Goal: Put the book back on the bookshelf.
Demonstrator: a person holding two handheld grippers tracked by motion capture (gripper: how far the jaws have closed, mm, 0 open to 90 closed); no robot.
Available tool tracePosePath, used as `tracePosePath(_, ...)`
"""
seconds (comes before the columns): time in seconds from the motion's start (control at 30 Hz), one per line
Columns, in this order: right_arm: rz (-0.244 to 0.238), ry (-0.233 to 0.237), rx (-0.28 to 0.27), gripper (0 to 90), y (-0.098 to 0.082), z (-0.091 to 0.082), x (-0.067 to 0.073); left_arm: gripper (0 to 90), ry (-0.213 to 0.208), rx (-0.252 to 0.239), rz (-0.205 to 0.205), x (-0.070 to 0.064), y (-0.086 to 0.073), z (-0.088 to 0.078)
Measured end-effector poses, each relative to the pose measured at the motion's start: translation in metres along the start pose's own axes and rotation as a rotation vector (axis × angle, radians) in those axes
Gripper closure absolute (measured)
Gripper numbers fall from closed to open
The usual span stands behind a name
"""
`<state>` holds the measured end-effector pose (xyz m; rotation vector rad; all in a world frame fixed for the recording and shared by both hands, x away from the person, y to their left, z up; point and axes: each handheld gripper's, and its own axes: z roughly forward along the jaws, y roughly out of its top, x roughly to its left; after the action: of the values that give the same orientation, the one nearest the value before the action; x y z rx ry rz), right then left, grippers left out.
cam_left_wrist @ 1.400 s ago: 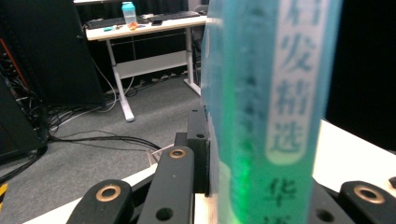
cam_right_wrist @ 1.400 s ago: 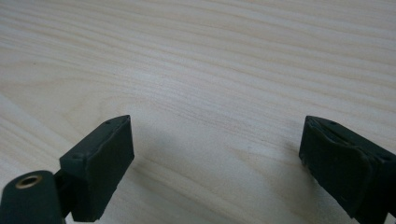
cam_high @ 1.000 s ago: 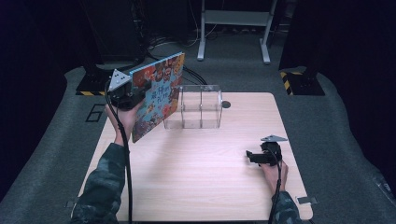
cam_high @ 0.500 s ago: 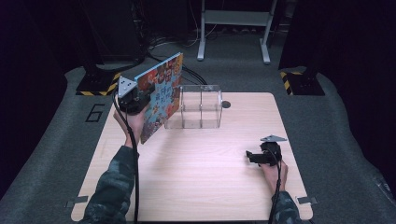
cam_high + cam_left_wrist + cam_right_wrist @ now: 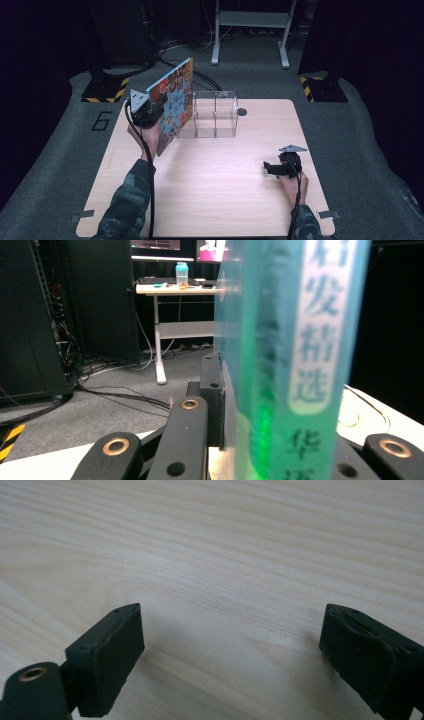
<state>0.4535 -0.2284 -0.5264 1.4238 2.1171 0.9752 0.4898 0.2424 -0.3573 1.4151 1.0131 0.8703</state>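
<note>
Left gripper (image 5: 150, 111): raised above table's (image 5: 210, 200) left rear part, forearm reaching forward from bottom edge; jaws clamped on book (image 5: 175, 112). Book held upright, tilted, cover facing right, lower corner near tabletop, just left of clear box (image 5: 215, 114). Left gripper view: spine (image 5: 295, 355) stands vertical between jaws.

Right gripper (image 5: 270, 168): low at table's right side, hand (image 5: 292, 182) behind it, pointing left. Jaws wide apart, nothing between them, bare wood beneath.
</note>
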Motion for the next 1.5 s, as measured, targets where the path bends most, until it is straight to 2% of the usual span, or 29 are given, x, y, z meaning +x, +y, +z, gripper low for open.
tracePosePath(0.27, 0.005, 0.003, 0.0, 10.0, 0.0, 0.0, 0.001, 81.1, 0.019, -0.042, -0.038, -0.002, -0.015, 0.0)
tracePosePath(0.47, 0.002, 0.002, -0.001, 10.2, 0.0, 0.0, 0.001, 81.0, 0.025, -0.065, -0.045, 0.0, -0.021, 0.0)
tracePosePath(0.77, 0.005, -0.011, -0.01, 10.7, -0.001, 0.001, 0.002, 81.0, 0.018, -0.105, -0.086, 0.005, -0.039, 0.001)
tracePosePath(0.83, 0.004, -0.011, -0.011, 10.8, -0.001, 0.0, 0.002, 80.9, 0.019, -0.095, -0.085, 0.006, -0.042, 0.002)
tracePosePath(0.93, 0.005, -0.01, -0.01, 10.8, -0.001, 0.0, 0.002, 80.9, 0.021, -0.111, -0.111, 0.009, -0.047, 0.0)
tracePosePath(1.07, 0.003, -0.01, -0.009, 10.8, -0.001, 0.0, 0.003, 80.8, 0.03, -0.114, -0.125, 0.011, -0.051, -0.001)
tracePosePath(1.3, -0.008, -0.002, -0.001, 10.8, -0.001, 0.0, 0.002, 80.4, 0.025, -0.077, -0.136, 0.015, -0.059, -0.008)
tracePosePath(1.37, -0.008, -0.003, 0.001, 10.9, -0.001, 0.0, 0.002, 80.2, 0.018, -0.063, -0.151, 0.018, -0.063, -0.011)
tracePosePath(1.5, -0.008, -0.005, 0.004, 11.0, -0.001, -0.001, 0.003, 79.9, 0.01, -0.051, -0.145, 0.018, -0.062, -0.013)
